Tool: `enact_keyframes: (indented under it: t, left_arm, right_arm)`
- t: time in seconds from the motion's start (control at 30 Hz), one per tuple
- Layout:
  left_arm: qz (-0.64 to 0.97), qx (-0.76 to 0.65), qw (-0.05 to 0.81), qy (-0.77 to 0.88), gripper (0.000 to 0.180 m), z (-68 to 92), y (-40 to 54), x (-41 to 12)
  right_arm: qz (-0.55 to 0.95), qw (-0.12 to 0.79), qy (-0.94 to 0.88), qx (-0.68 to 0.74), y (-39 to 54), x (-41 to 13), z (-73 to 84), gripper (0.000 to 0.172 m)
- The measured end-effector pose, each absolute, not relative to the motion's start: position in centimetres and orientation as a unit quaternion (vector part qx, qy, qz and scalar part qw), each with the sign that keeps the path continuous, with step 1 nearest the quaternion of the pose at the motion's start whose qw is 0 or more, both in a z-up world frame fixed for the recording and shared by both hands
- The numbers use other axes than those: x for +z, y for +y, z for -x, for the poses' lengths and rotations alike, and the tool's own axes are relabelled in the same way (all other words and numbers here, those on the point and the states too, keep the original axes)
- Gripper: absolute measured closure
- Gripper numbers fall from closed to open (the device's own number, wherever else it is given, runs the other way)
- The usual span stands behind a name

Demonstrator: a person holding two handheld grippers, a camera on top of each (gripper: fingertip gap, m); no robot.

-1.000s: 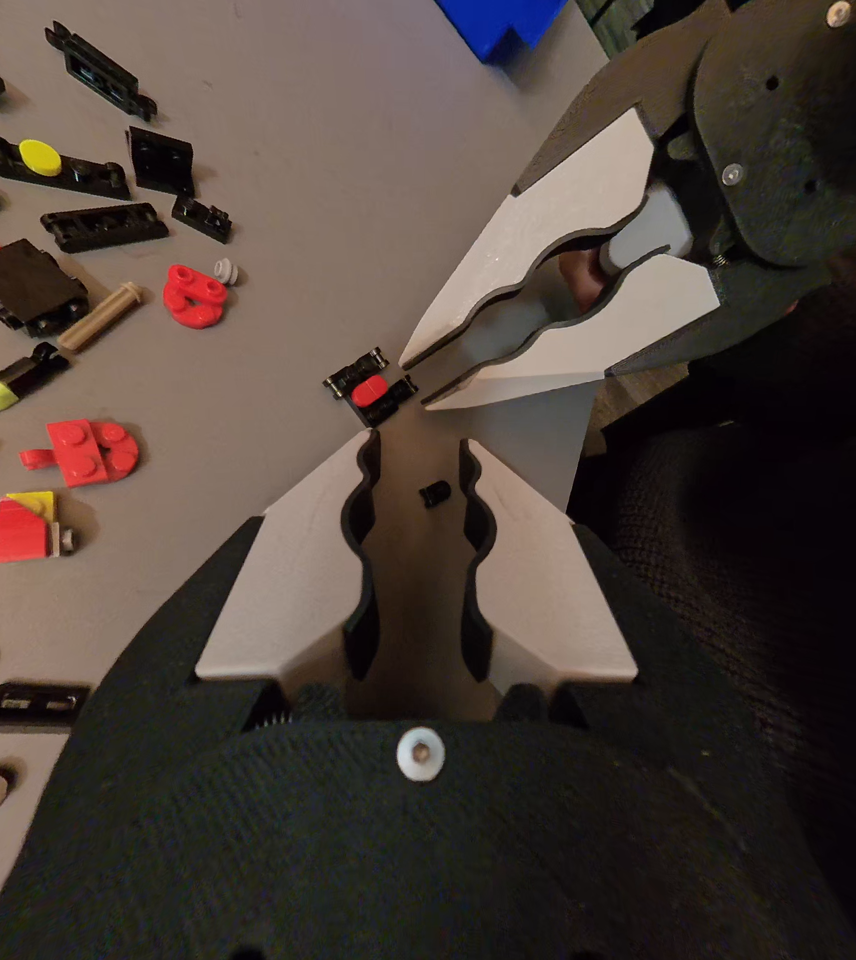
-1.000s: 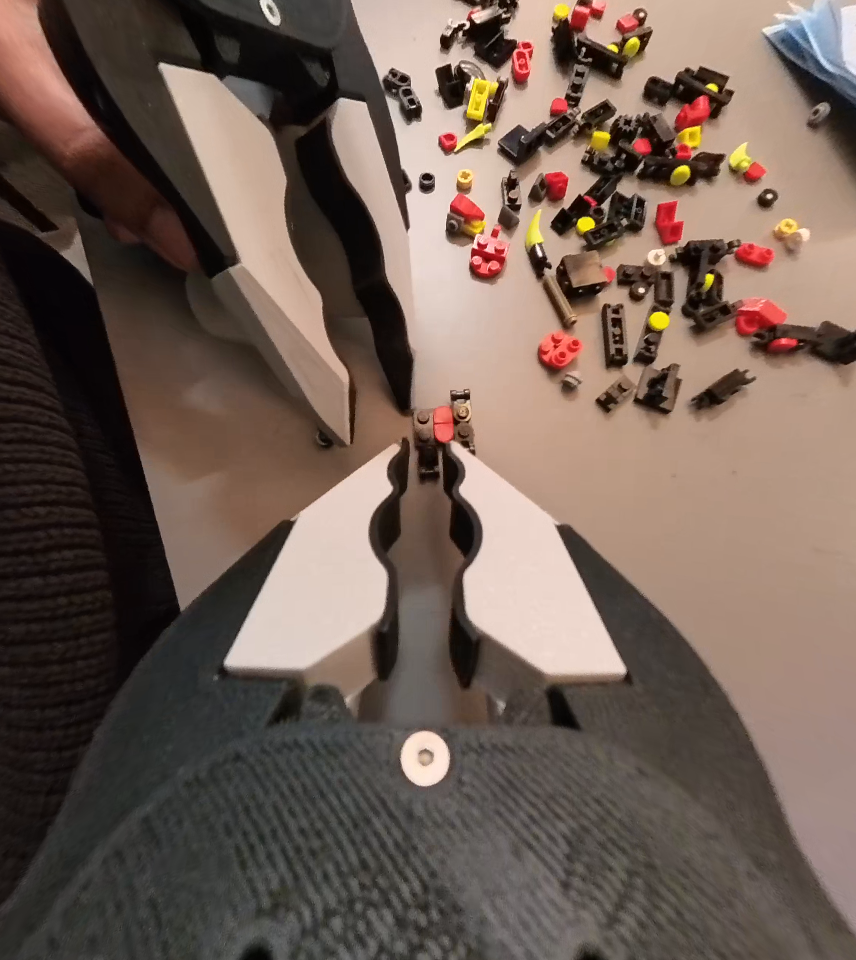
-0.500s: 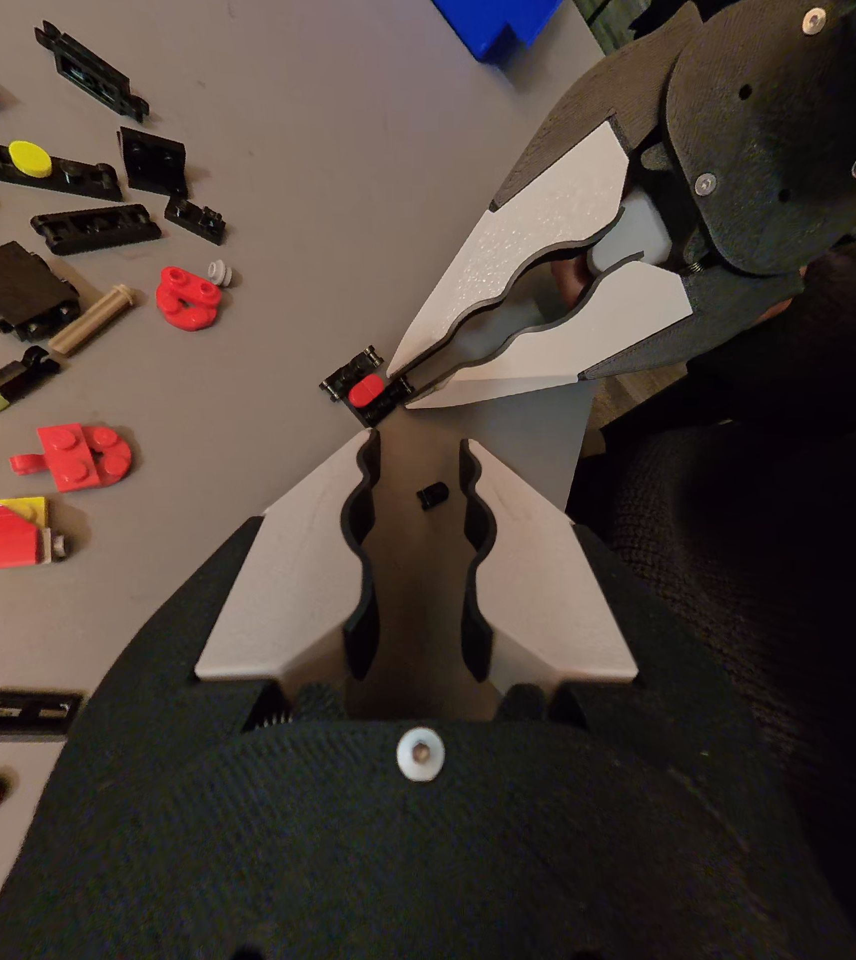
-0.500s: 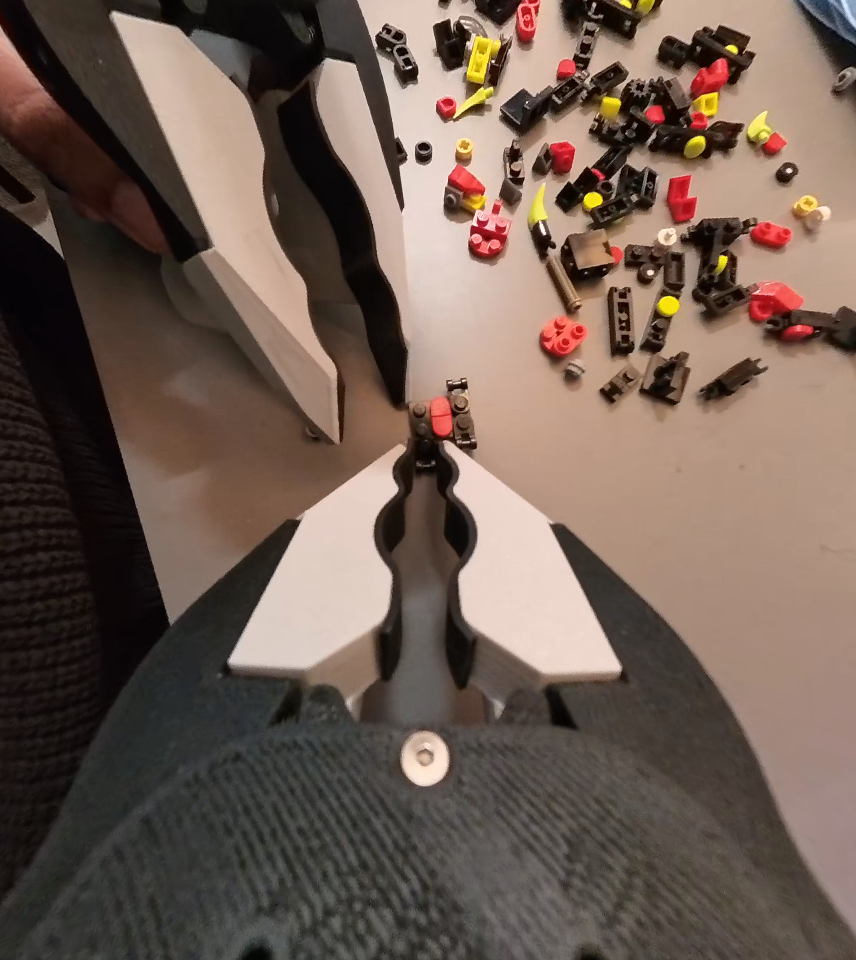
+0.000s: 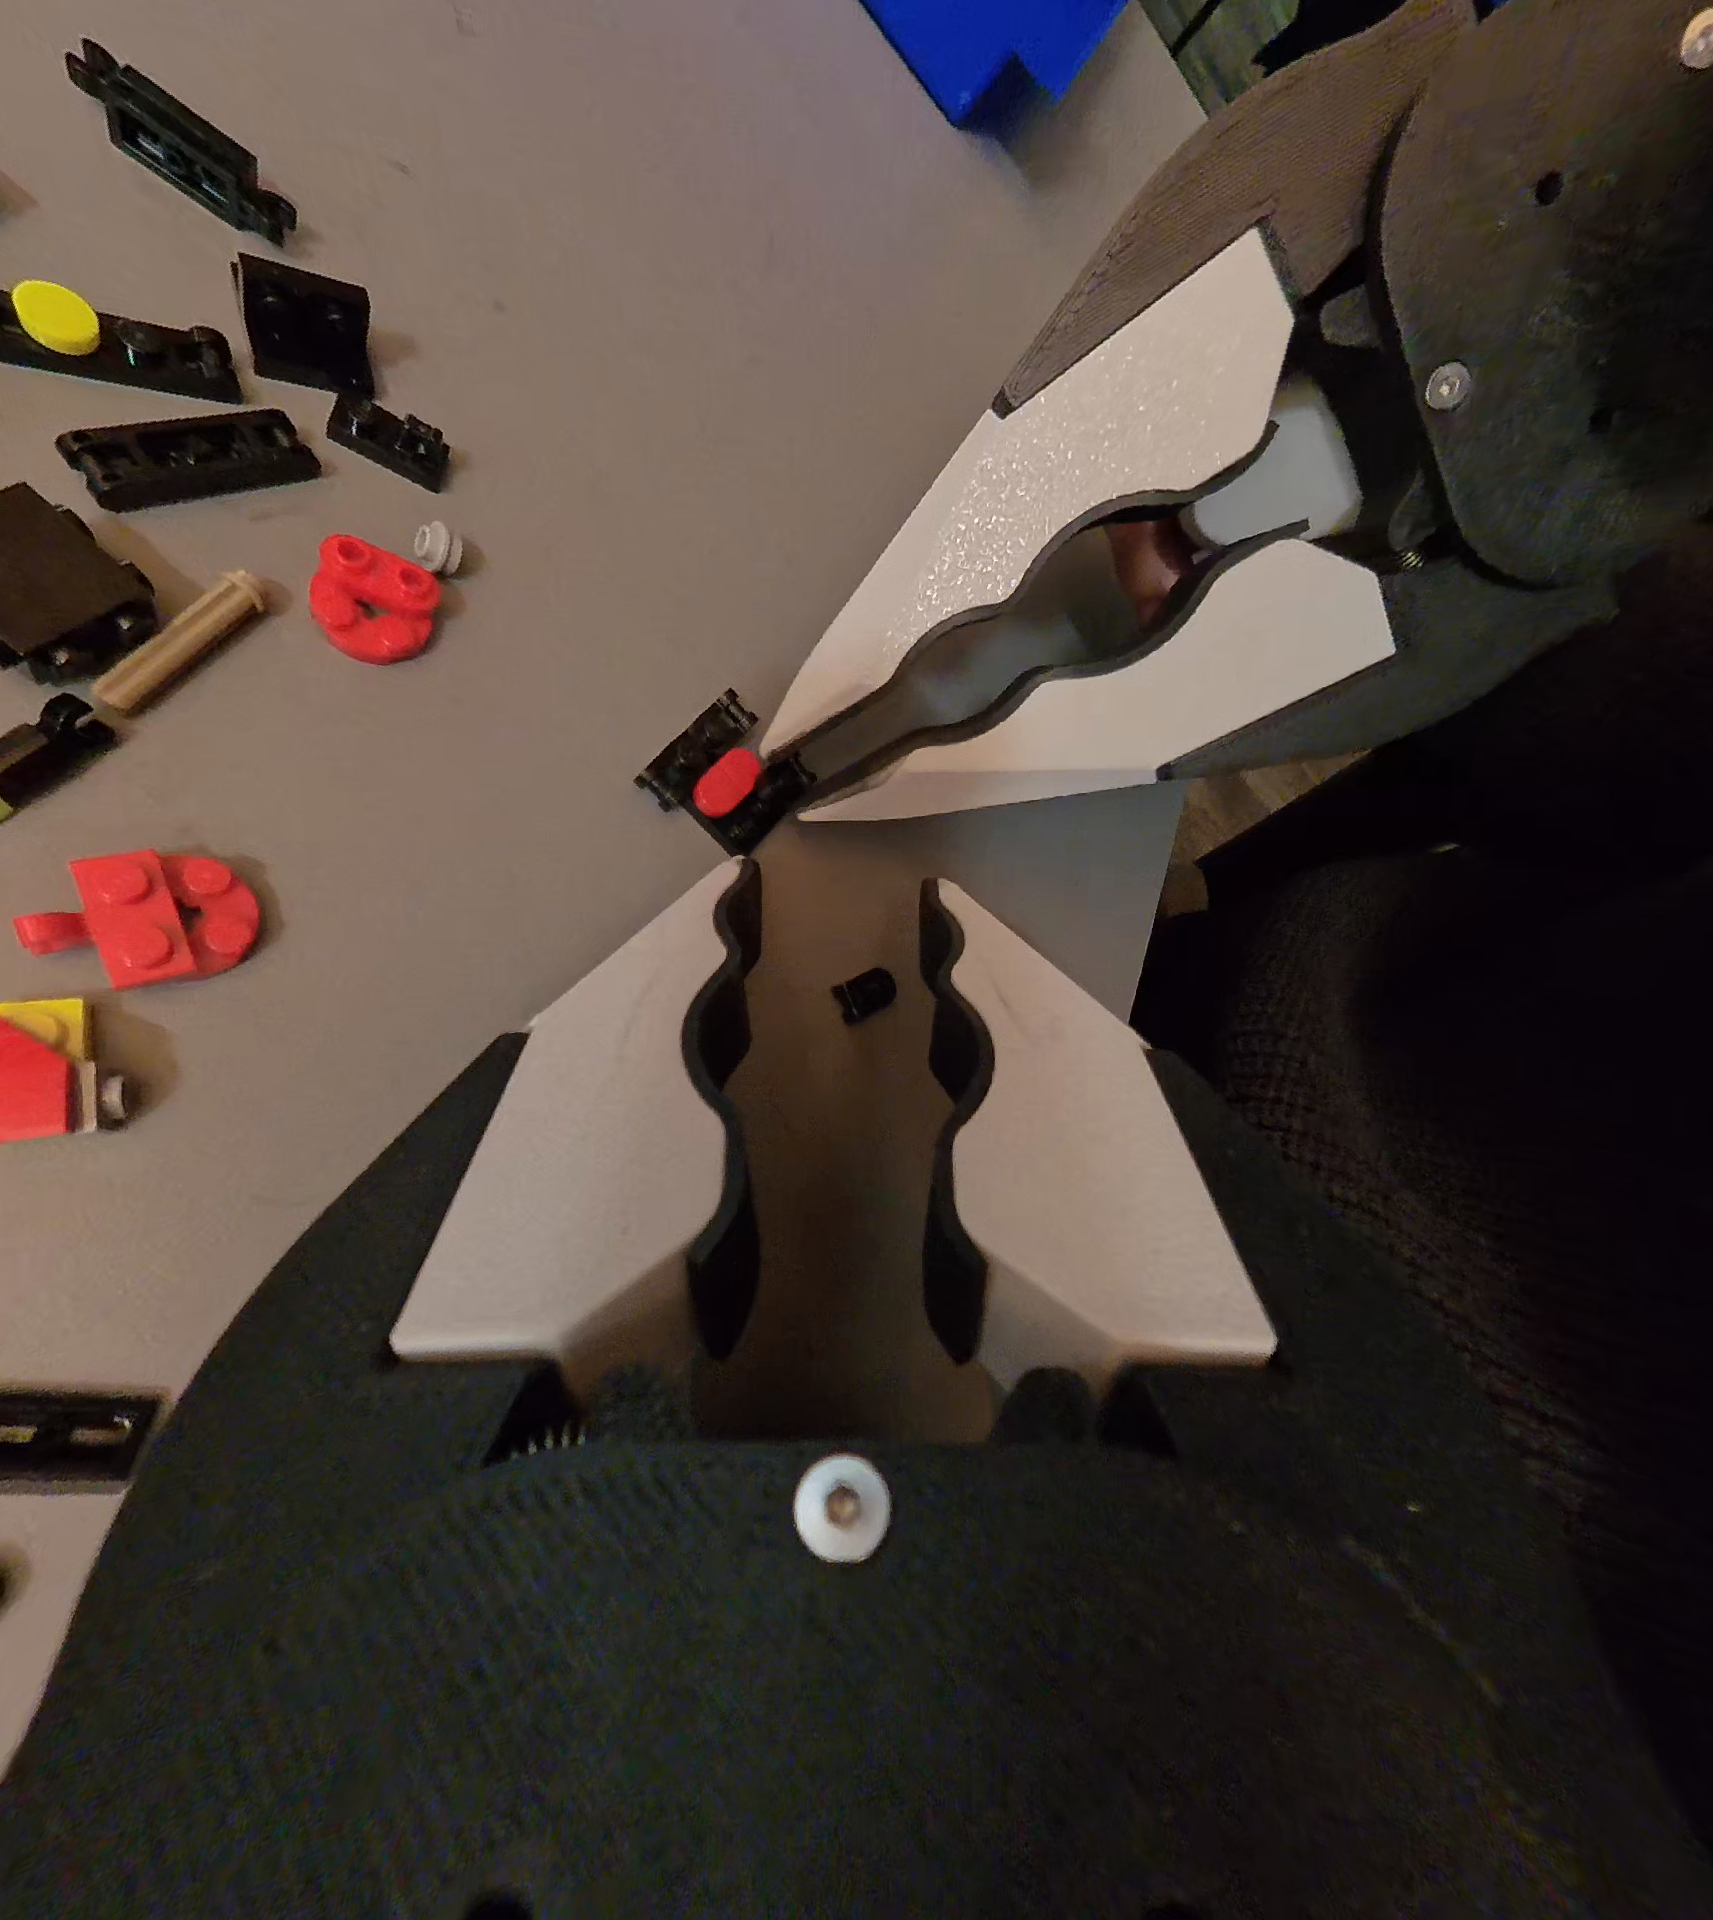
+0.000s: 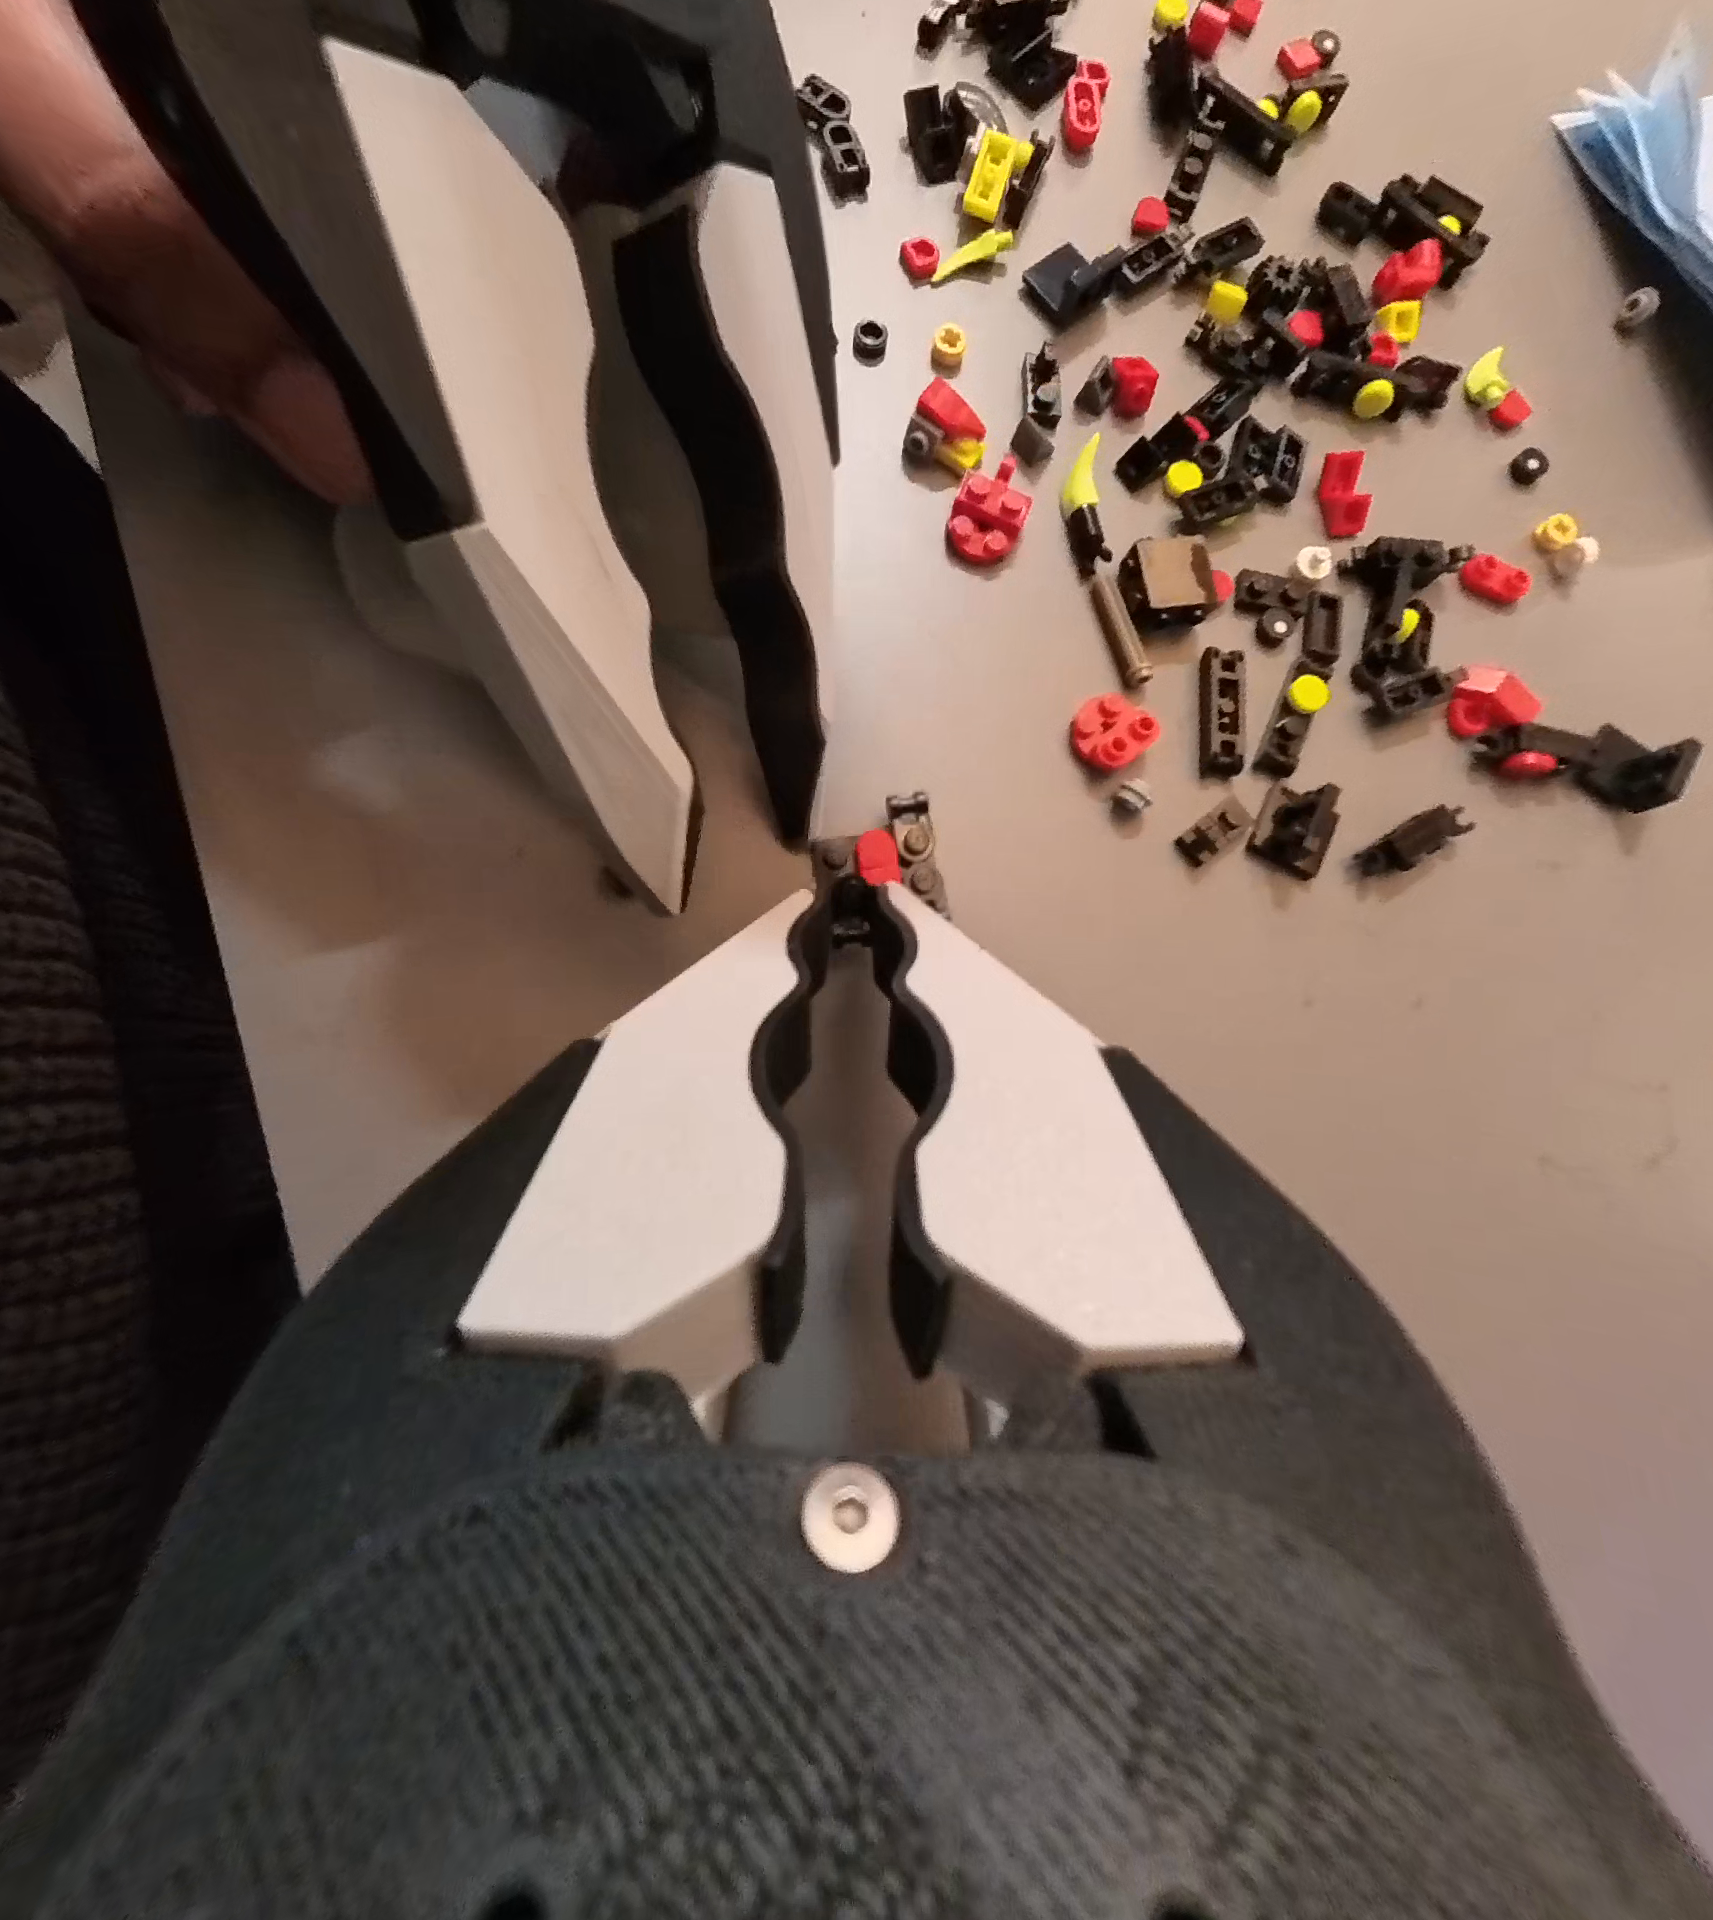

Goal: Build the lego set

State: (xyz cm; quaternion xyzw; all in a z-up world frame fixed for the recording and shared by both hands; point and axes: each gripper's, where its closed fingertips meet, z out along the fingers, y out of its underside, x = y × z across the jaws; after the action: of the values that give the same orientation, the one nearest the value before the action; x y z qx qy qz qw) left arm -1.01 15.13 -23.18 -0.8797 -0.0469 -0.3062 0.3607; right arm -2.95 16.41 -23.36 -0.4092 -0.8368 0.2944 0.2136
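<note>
The right gripper [image 6: 847, 906] is pinched shut on a small black brick piece [image 5: 722, 774] with a red oval stud [image 5: 727, 781] on top. Its two fingertips squeeze one black end of the piece. The piece sits near the edge of the grey table [image 5: 571, 312], close to the person's dark sweater [image 5: 1506, 1143]. It may be just off the table or may be resting on it; the views do not make that clear.

The left gripper [image 5: 836, 894] is open, and its fingers press on nothing. It is just beside the black piece, with one fingertip [image 5: 727, 878] almost touching the piece's corner. A tiny black pin [image 5: 862, 995] lies on the table between the open fingers, touching neither one.

To do this well, I think the right gripper should keep a steady squeeze, since it only has a thin end of the piece. The left gripper should come in slowly, so it does not knock the piece crooked.

The piece is flat and black with little clips at the ends. The red stud sits in its middle, smooth and shiny.

Farther off, many loose bricks [image 6: 1247, 364] in black, red and yellow are spread over the table. A round red plate [image 5: 372, 597] and a tan peg [image 5: 182, 644] lie nearest.
</note>
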Motion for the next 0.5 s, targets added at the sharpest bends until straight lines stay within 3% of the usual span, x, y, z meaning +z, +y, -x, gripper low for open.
enact_keyframes:
  t: [0.5]
  left_arm:
    - [0.881, -0.299, 0.363, -0.055, 0.147, 1.39, 15.23, -23.05]
  right_arm:
    - [0.365, 0.212, -0.871, 0.25, 16.15, -23.69, 3.39, 0.167]
